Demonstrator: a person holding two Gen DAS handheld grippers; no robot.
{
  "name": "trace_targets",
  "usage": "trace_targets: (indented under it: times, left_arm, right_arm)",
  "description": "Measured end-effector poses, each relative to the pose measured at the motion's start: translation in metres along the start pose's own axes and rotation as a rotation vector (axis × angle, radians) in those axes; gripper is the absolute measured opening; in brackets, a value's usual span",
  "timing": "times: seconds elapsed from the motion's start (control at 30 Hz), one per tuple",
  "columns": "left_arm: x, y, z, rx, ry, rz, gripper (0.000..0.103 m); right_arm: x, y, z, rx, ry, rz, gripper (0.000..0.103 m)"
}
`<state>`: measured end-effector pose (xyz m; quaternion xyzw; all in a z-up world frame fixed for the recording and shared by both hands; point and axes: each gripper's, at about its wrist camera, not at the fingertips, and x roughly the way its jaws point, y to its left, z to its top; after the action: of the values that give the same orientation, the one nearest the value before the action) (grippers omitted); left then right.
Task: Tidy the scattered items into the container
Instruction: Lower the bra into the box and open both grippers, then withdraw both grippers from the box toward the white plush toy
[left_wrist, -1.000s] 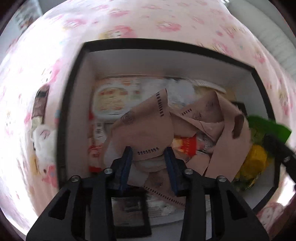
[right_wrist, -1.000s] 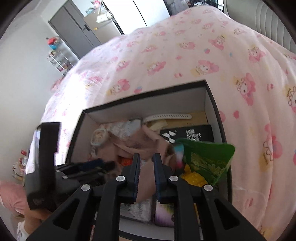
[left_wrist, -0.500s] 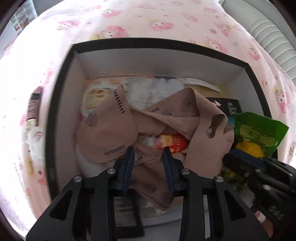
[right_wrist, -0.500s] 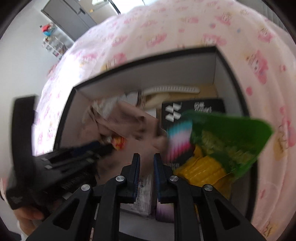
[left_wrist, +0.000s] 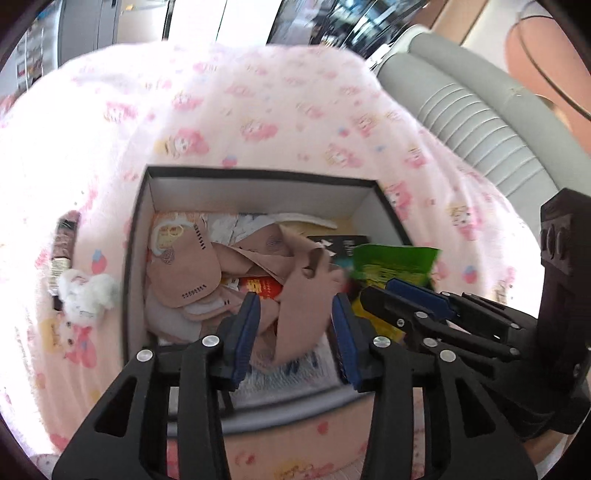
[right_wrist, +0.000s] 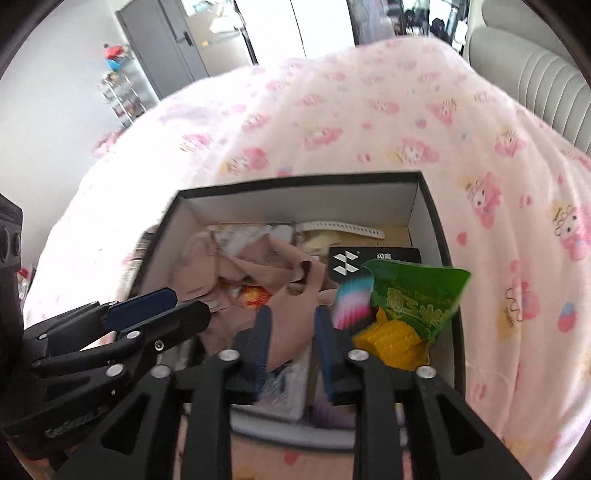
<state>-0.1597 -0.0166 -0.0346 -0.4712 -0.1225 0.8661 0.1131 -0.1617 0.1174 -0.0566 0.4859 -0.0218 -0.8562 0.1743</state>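
A black-rimmed box (left_wrist: 258, 173) (right_wrist: 295, 182) with white inner walls sits on a pink cartoon-print bedspread. Inside lie a crumpled tan printed cloth (left_wrist: 184, 269) (right_wrist: 291, 291), a red packet (left_wrist: 264, 288), a green snack bag (left_wrist: 391, 262) (right_wrist: 417, 295) over something yellow, and a black carton (right_wrist: 380, 258). My left gripper (left_wrist: 297, 325) (right_wrist: 190, 302) hovers above the box's near side. Its jaws are opening, with the cloth lying loose below them. My right gripper (right_wrist: 291, 332) (left_wrist: 380, 290) hangs beside it, jaws also opening, and the cloth shows in the gap but is not pinched.
Left of the box, a white fluffy item (left_wrist: 86, 291) and a dark packet (left_wrist: 66, 236) lie on the bedspread (left_wrist: 277, 103). A grey padded headboard (left_wrist: 472, 122) stands at the right. A white strap (right_wrist: 343, 230) rests at the box's far wall.
Both grippers have lifted and drawn back from the box, which now looks smaller. Both pairs of jaws stand wider. The tan cloth stays in the box.
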Motion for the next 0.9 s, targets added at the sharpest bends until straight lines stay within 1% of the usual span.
trace_targets:
  times: [0.13, 0.27, 0.4, 0.47, 0.57, 0.63, 0.73, 0.9]
  left_arm:
    - [-0.035, -0.012, -0.022, 0.045, -0.012, -0.031, 0.041]
    - [-0.066, -0.014, -0.041, 0.083, -0.015, -0.064, 0.041]
    - [-0.084, -0.017, -0.059, 0.102, -0.017, -0.066, 0.041]
    - [-0.09, -0.017, -0.068, 0.107, -0.015, -0.059, 0.041]
    - [-0.097, -0.007, -0.079, 0.081, -0.018, -0.062, 0.041]
    - [-0.101, 0.007, -0.084, 0.055, -0.017, -0.071, 0.041]
    - [-0.112, 0.024, -0.09, 0.032, -0.037, -0.048, 0.041]
    - [-0.126, 0.062, -0.094, -0.018, -0.052, -0.021, 0.041]
  right_arm:
    - [-0.038, 0.007, -0.025, 0.026, -0.057, -0.004, 0.024]
    - [-0.067, 0.019, -0.052, 0.038, -0.074, -0.006, 0.025]
    - [-0.086, 0.031, -0.074, 0.043, -0.083, -0.012, 0.024]
    - [-0.089, 0.039, -0.084, 0.045, -0.077, -0.014, 0.024]
    - [-0.088, 0.051, -0.093, 0.03, -0.061, -0.004, 0.024]
    - [-0.086, 0.062, -0.095, 0.019, -0.054, 0.008, 0.024]
    - [-0.081, 0.082, -0.096, -0.013, -0.048, 0.01, 0.024]
    - [-0.07, 0.114, -0.092, -0.052, -0.048, 0.043, 0.024]
